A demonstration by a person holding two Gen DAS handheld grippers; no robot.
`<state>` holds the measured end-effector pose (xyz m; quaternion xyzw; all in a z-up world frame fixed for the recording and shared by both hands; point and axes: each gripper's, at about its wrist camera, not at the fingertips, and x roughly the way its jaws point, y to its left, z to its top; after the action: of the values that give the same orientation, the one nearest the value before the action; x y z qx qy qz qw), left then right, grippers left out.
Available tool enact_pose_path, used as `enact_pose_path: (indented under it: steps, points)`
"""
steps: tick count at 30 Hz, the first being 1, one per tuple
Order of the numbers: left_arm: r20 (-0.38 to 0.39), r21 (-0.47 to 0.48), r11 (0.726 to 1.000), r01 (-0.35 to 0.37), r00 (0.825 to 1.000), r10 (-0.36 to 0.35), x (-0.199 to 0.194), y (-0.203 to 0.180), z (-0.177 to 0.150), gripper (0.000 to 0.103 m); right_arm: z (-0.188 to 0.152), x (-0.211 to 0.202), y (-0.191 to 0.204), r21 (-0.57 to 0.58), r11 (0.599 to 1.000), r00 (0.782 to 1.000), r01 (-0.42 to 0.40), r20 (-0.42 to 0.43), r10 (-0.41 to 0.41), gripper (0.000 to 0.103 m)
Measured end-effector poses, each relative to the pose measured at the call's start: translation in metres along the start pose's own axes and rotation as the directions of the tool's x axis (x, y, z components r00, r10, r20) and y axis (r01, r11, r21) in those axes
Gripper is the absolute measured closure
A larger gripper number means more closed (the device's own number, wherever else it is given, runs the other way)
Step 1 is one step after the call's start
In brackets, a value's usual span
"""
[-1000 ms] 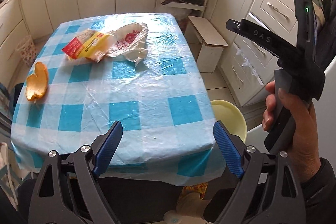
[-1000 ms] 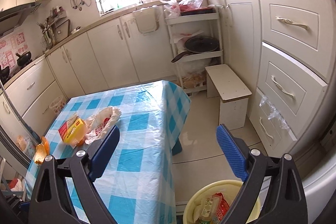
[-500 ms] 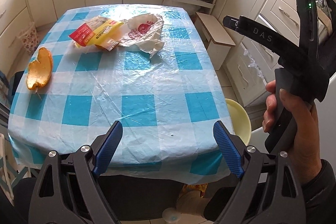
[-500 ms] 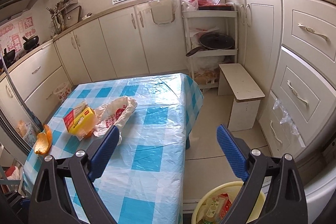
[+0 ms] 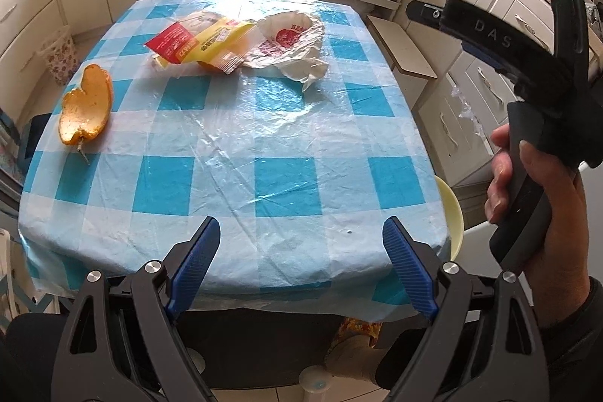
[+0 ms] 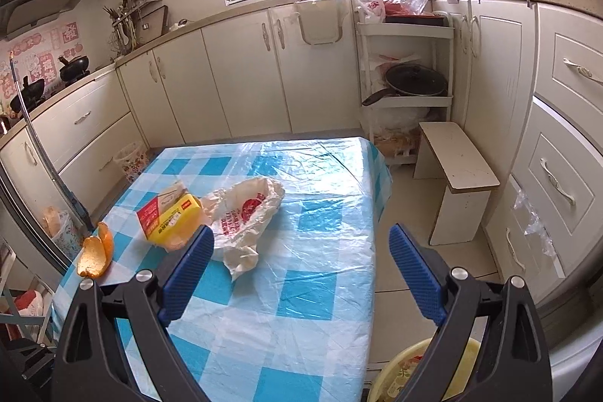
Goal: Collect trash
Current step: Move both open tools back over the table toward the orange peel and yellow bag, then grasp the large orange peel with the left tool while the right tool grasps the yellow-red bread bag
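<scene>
On the blue-checked table (image 5: 241, 145) lie an orange peel (image 5: 87, 106) at the left, a red-and-yellow wrapper (image 5: 199, 44) and a crumpled white plastic bag (image 5: 290, 44) at the far side. They also show in the right wrist view: the peel (image 6: 95, 252), the wrapper (image 6: 169, 215), the bag (image 6: 245, 213). My left gripper (image 5: 301, 262) is open and empty over the near table edge. My right gripper (image 6: 301, 274) is open and empty above the table's right part. A yellow trash basin (image 6: 463, 368) stands on the floor right of the table.
A low white stool (image 6: 458, 172) and a shelf rack with a pan (image 6: 409, 85) stand right of the table. Cabinets line the back and right walls. The basin's rim (image 5: 450, 213) peeks out past the table's right edge. The right hand holds its gripper (image 5: 527, 70) at the right.
Both grippers have moved forward toward the table; the trash now looks nearer and lower in view. The basin has slid to the right view's bottom edge. Both jaws stay open.
</scene>
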<state>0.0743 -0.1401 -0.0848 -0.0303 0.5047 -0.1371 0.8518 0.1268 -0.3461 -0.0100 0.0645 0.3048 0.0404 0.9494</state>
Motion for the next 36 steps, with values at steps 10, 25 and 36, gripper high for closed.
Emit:
enact_pose_path:
  steps: [10,25,36]
  points:
    - [-0.004,-0.198,0.979,-0.051,0.999,0.051,-0.004,0.112,-0.006,0.019,0.021,0.042,0.093,-0.13,0.968,0.977,-0.213,-0.05,0.209,0.011]
    - [0.0,-0.369,0.917,-0.15,0.987,0.161,-0.004,0.246,0.06,0.019,0.022,0.145,0.159,-0.26,0.938,0.965,-0.23,-0.188,0.184,0.011]
    - [-0.069,-0.245,0.941,-0.234,0.972,0.224,0.052,0.235,0.11,0.055,0.015,0.179,0.135,-0.179,0.925,0.894,-0.334,-0.372,0.251,0.042]
